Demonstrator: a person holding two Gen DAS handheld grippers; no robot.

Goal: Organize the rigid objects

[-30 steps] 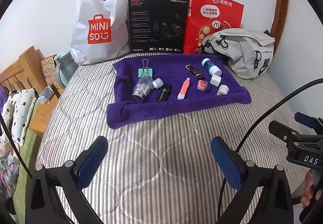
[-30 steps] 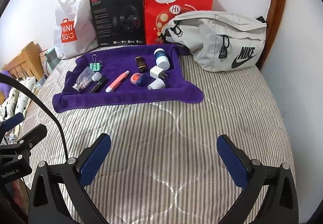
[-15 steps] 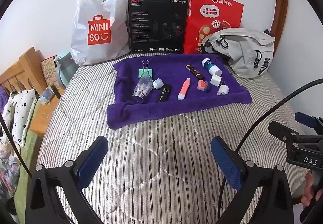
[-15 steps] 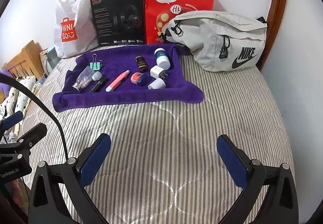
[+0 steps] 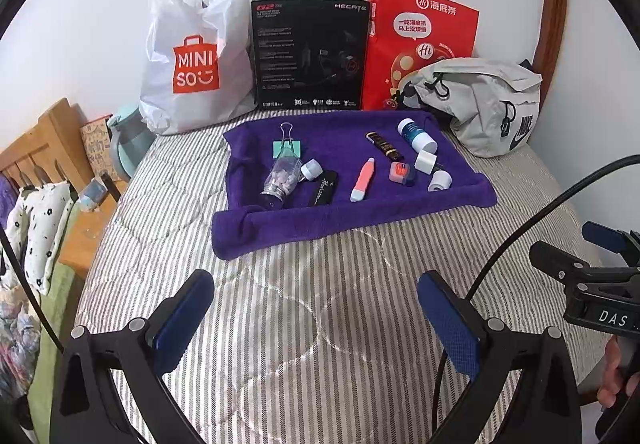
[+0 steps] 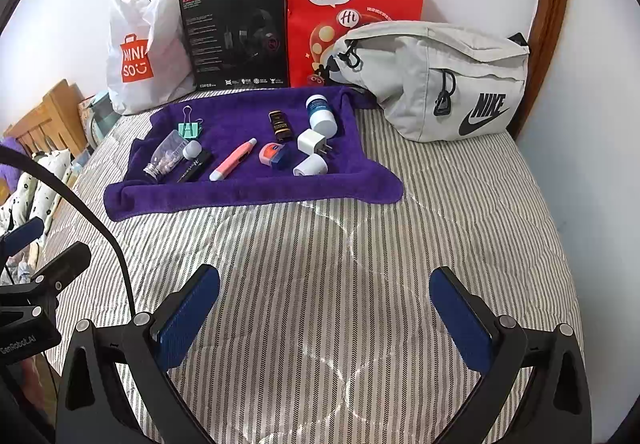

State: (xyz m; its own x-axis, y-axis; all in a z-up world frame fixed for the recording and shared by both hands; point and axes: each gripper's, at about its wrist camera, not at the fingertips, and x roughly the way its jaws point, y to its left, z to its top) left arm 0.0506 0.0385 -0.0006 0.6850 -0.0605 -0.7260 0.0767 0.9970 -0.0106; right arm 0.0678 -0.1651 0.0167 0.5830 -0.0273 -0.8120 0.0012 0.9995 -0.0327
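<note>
Small rigid items lie spread on a purple towel [image 6: 248, 187] laid on the striped bed quilt [image 6: 320, 284]. At the towel's left end: a mint binder clip [image 6: 188, 127], a clear bottle of pale beads [image 6: 164, 157] on its side with a loose white cap [image 6: 193, 149] touching it, and a black bar with script lettering [image 6: 195, 168] just beside. Middle: a pink-and-white pen-like tool [image 6: 234, 159], a dark tube with gold print [image 6: 279, 125], and a small pink-and-blue block [image 6: 276, 154]. At the right end: a white bottle with a blue label [image 6: 320, 115] lying down, a white plug charger [image 6: 313, 141] with prongs out, and a short white cylinder [image 6: 310, 165].

Whether this spread is sorted or waiting to be sorted, can't tell; no target container is evident.

Left gripper [image 5: 316, 308] is spread wide and holds nothing, low over the quilt, well short of the towel. Right gripper [image 6: 324, 304] likewise wide and empty, same standoff.

Risks, as I judge them:
- Round things (both bottles, cap, cylinder) will likely roll if nudged; soft bedding sags under pressure.
- Bead bottle looks uncapped, so tipping could spill beads.
- Items sit close together, especially charger, block and cylinder; wide fingers could knock a neighbour.
- Pads could snag the towel pile and drag the whole layout.
- Cable [image 5: 520, 244] running across the left view could catch on the other gripper.
- Grey Nike bag [image 6: 436, 79], red paper bag [image 6: 356, 15], black Hecate box [image 6: 236, 35] and Miniso bag [image 6: 140, 43] lean against the wall just behind the towel; a far reach may bump them.
</note>
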